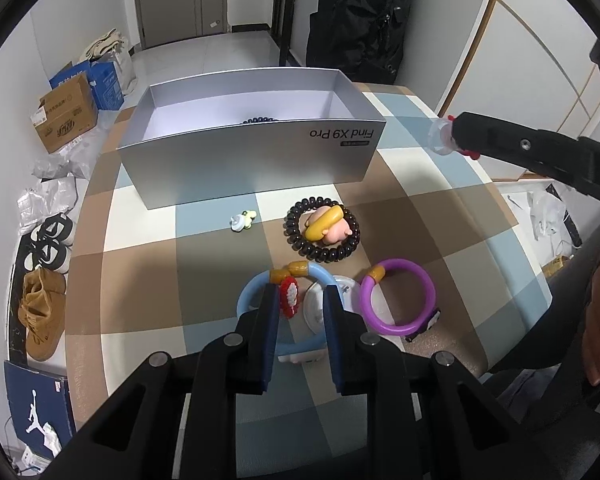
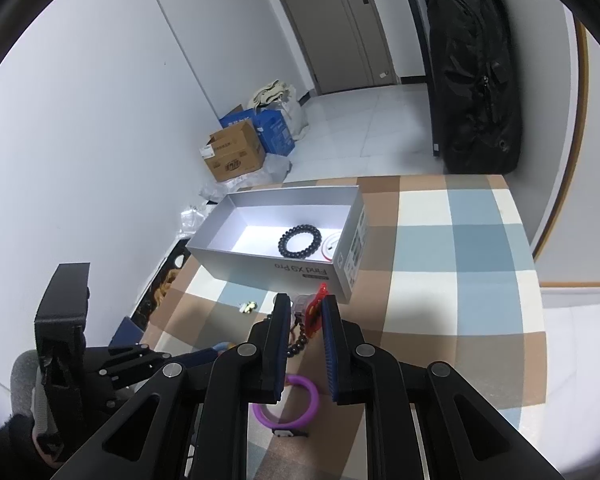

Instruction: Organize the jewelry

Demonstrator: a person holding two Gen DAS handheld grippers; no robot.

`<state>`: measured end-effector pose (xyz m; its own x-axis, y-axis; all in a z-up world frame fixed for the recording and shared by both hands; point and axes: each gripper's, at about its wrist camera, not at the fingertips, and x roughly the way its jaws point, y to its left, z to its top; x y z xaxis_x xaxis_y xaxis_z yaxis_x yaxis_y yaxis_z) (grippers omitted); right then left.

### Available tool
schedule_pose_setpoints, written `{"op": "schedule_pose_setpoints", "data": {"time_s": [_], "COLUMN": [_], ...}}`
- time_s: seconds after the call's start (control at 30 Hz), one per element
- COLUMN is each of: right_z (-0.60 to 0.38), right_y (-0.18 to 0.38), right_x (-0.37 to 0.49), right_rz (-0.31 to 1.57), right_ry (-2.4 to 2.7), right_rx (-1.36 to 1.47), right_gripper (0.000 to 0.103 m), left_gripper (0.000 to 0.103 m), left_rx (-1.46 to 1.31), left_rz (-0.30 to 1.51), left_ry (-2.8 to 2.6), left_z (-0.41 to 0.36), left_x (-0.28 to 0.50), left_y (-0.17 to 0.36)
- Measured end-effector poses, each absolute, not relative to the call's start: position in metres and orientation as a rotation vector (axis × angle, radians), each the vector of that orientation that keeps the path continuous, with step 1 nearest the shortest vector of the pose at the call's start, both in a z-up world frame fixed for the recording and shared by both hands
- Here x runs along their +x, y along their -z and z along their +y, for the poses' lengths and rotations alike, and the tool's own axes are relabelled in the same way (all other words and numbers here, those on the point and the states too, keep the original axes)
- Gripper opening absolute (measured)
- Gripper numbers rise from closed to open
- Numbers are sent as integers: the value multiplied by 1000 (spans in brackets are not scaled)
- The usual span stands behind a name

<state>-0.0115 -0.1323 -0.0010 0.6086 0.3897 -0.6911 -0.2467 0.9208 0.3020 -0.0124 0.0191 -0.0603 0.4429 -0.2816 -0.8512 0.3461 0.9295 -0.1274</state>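
A silver open box (image 1: 236, 156) stands on the checked table; in the right wrist view the box (image 2: 260, 268) holds a dark bead bracelet (image 2: 299, 241) and a white round piece (image 2: 331, 249). My left gripper (image 1: 300, 300) is open, low over a blue ring (image 1: 256, 292) and a red clip (image 1: 289, 295). My right gripper (image 2: 305, 312) is shut on a red and clear hair clip (image 2: 312, 311), held in the air in front of the box; it also shows in the left wrist view (image 1: 444, 136). A black coil tie (image 1: 322, 230) rings a cartoon figure. A purple ring (image 1: 398, 297) lies at the right.
A small white-green charm (image 1: 242, 220) lies on the table (image 1: 148, 288) in front of the box. Shoes (image 1: 42, 308) and cardboard boxes (image 1: 66, 110) sit on the floor to the left. A black bag (image 2: 476, 76) hangs past the table's far edge.
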Motion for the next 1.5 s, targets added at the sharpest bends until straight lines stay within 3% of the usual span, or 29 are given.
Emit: {"op": "schedule_pose_setpoints", "data": {"time_s": [0.13, 0.2, 0.3, 0.53, 0.93, 1.13, 1.2, 1.5], "right_z": [-135, -137, -138, -139, -139, -135, -134, -135], "right_y": [-1, -2, -3, -4, -3, -1, 0, 1], "right_x": [-12, -12, -13, -13, -11, -10, -9, -7], "right_rz": [835, 832, 828, 826, 832, 840, 843, 845], "right_ry": [-369, -369, -366, -365, -368, -372, -372, -377], "right_rx": [192, 194, 197, 203, 209, 206, 208, 215], "right_gripper": [15, 15, 15, 15, 15, 15, 15, 15], "left_gripper": [17, 8, 3, 0, 0, 0, 5, 10], "left_rx": [72, 50, 14, -78, -181, -202, -147, -40], "left_rz": [1047, 1055, 1068, 1092, 1031, 1092, 1101, 1108], "left_ry": [385, 395, 374, 361, 393, 390, 378, 335], "left_z": [15, 16, 21, 29, 37, 36, 30, 14], "left_x": [-9, -7, -2, 1, 0, 7, 6, 10], "left_y": [62, 62, 63, 64, 42, 53, 55, 66]}}
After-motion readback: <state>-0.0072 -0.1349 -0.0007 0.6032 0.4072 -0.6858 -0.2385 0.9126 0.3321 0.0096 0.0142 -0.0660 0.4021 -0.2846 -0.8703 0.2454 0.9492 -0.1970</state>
